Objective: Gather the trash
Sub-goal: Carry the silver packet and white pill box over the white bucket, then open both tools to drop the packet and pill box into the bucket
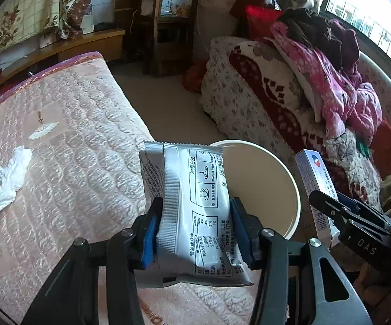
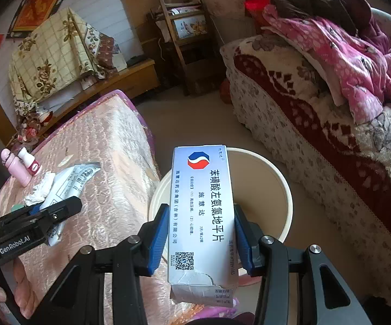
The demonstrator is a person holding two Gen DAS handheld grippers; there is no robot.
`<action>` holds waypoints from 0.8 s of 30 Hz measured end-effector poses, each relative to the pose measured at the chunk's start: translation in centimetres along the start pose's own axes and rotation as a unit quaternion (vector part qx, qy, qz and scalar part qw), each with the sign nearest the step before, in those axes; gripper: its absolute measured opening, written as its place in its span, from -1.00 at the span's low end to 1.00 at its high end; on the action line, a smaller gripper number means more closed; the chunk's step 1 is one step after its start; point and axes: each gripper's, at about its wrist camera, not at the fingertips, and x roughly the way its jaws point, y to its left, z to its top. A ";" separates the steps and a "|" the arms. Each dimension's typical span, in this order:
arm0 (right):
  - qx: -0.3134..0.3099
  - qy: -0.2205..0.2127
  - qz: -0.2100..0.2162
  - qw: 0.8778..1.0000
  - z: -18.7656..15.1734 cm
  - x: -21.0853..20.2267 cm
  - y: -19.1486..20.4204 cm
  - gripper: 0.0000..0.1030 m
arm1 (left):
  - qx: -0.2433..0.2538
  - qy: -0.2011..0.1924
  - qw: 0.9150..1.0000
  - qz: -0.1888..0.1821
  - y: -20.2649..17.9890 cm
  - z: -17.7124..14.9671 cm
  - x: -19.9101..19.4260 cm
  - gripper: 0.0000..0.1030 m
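I hold two items above the cream bin [image 1: 290, 178]: left gripper [image 1: 195, 227], jaws clamped across a silver sachet [image 1: 195, 203], light, crinkly, slippery; right gripper [image 2: 201, 233], jaws clamped on a medicine carton [image 2: 203, 216], light, crushable, gripped mid-length on its sides.

One silver packet [image 1: 192, 211], one medicine box [image 2: 203, 216], one bucket [image 1: 263, 187], two bottles [image 2: 19, 170], one tissue [image 1: 6, 181]

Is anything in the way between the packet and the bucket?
Nothing visible. The left gripper holds the packet at the bucket's near rim, and the bucket's mouth is open. The right gripper holds the box alongside, not in between.
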 end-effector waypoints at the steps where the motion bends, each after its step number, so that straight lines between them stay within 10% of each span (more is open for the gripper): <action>1: 0.000 0.001 -0.001 1.000 0.0 0.2 -0.1 -0.07 | 0.000 0.002 1.000 0.001 -0.2 0.1 0.3 -0.01; 24: 0.018 0.020 -0.036 0.999 1.0 4.5 -2.6 -0.04 | 0.004 0.021 0.999 -0.025 -2.3 1.9 4.7 0.04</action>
